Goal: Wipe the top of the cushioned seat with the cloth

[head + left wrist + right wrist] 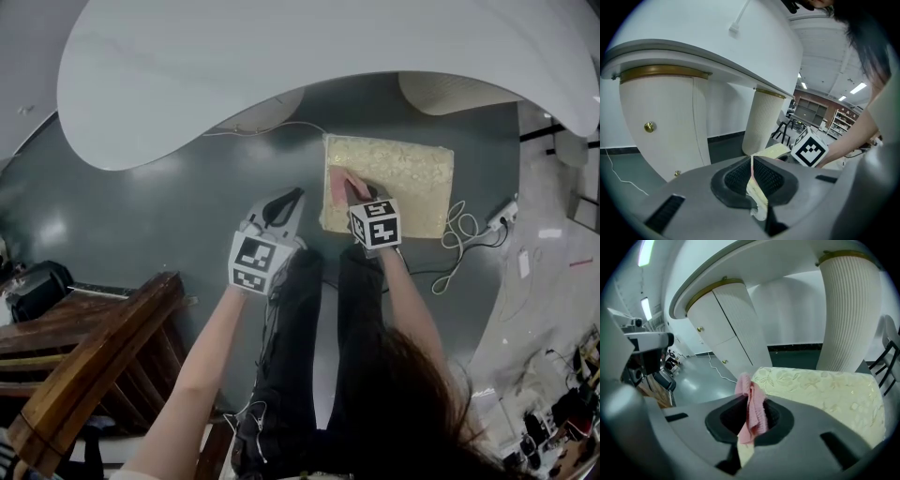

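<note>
Between right tongs [751,414]: pink cloth [752,399] clamped, over cushioned seat [825,390] edge.

Black trousers [302,361], long dark hair [422,408], grey left gripper [287,201], black-and-white marker cube [253,263]

Cloth [751,404] looks ribbed and matt, seat [825,390] a woven fabric (faint sheen), floor [141,216] glossy
</note>
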